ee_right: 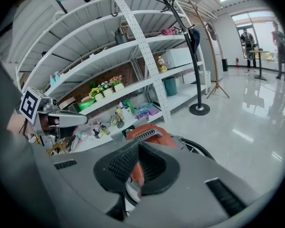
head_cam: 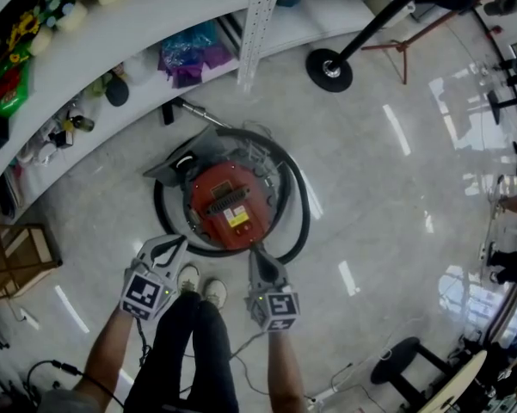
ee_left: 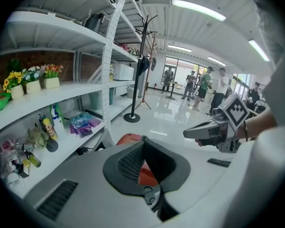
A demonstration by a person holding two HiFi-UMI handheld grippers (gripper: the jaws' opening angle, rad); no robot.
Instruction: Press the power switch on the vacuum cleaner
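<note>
A round red vacuum cleaner (head_cam: 226, 206) sits on the floor inside its coiled black hose (head_cam: 298, 198). It has a black grille and a yellow label (head_cam: 237, 219) on top; I cannot make out a switch. My left gripper (head_cam: 177, 244) hovers at the vacuum's near left edge, jaws together and empty. My right gripper (head_cam: 256, 253) hangs shut at the near right edge, its tip just over the rim. In the left gripper view the gripper (ee_left: 143, 144) points over the red body (ee_left: 132, 137). In the right gripper view the gripper (ee_right: 139, 144) points at the red top (ee_right: 150, 132).
White curved shelves (head_cam: 138, 24) with bottles, flowers and bags stand behind the vacuum. A coat stand's round base (head_cam: 329, 69) sits at the back right, and a wooden crate (head_cam: 17, 255) at the left. My shoes (head_cam: 201, 286) are just before the vacuum. People stand far off (ee_left: 199, 84).
</note>
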